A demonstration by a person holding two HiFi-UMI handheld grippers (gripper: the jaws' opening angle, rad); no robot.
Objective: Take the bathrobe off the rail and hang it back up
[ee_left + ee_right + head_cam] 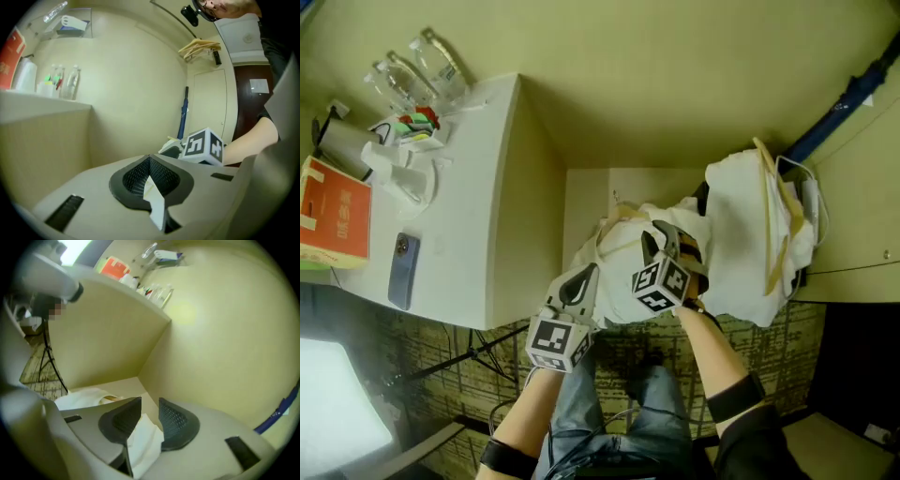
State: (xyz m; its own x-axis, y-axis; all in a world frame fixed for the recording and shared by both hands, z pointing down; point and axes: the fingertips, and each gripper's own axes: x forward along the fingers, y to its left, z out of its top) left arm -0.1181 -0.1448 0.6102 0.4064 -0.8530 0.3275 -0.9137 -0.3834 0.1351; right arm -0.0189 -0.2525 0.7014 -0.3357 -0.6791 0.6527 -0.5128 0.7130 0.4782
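Bathrobe (741, 220), in a cream-walled corner by the white counter (473, 216), is clamped by left gripper (581, 279) and right gripper (662, 236).

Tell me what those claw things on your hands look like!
The left gripper and right gripper are pale grey shells with black ribbed pads. Each carries a white cube with black square markers. Black bands wrap both forearms.

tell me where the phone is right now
In the head view the phone lies flat at the left, on the white counter near its lower edge, just right of the orange box.
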